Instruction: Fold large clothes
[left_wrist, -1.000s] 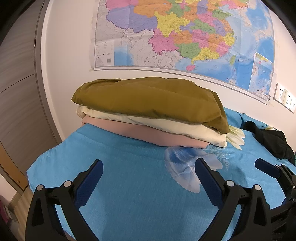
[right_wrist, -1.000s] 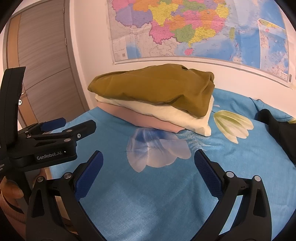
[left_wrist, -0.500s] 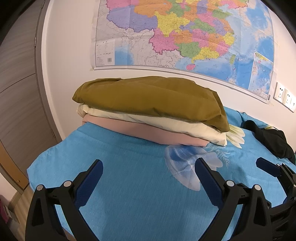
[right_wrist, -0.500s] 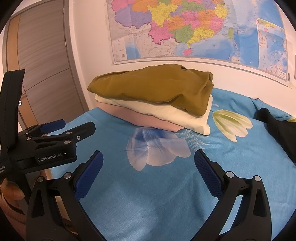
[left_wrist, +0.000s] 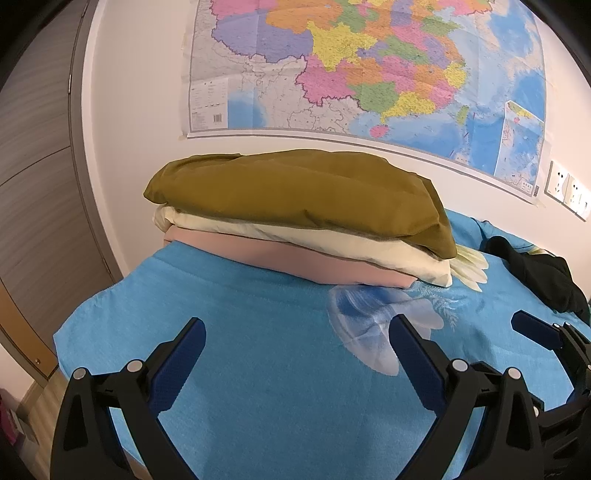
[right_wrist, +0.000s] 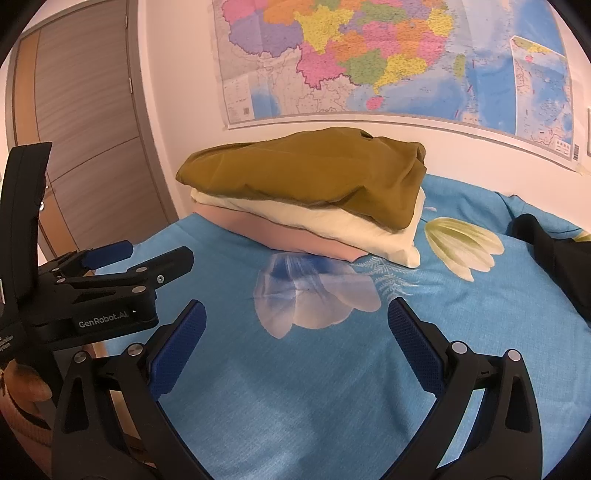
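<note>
Left wrist view: left gripper (left_wrist: 295, 341) nearest, jaws spread wide, nothing between the blue pads (left_wrist: 177, 363), hovering over the blue bedsheet (left_wrist: 258, 369). Tip of the right gripper (left_wrist: 535, 334) pokes in at the near right edge. Sheet has a white-blue flower print (left_wrist: 369, 325) just past the right pad. Farther on, a folded stack sits on the sheet near the far left corner of the bed: pink garment (left_wrist: 295, 258) at the bottom, cream garment (left_wrist: 332, 240) in the middle, olive garment (left_wrist: 295, 192) on top, edges roughly aligned. Black garment (left_wrist: 535, 277) lies crumpled at far right, well apart from the stack. Wall map (left_wrist: 369, 66) behind, wall sockets (left_wrist: 569, 192) at far right, wooden door (left_wrist: 33, 166) on the left.

Right wrist view: right gripper (right_wrist: 295, 332) near, jaws wide apart too, empty, above the sheet. Left gripper (right_wrist: 122, 273) visible at near left, side-on, fingers apart. Beyond, same flower print (right_wrist: 314, 291), then the stack with olive garment (right_wrist: 306, 177) on top, touching the cream one below. Yellow flower print (right_wrist: 461, 243) right of the stack, black garment (right_wrist: 557, 254) at the right edge.
</note>
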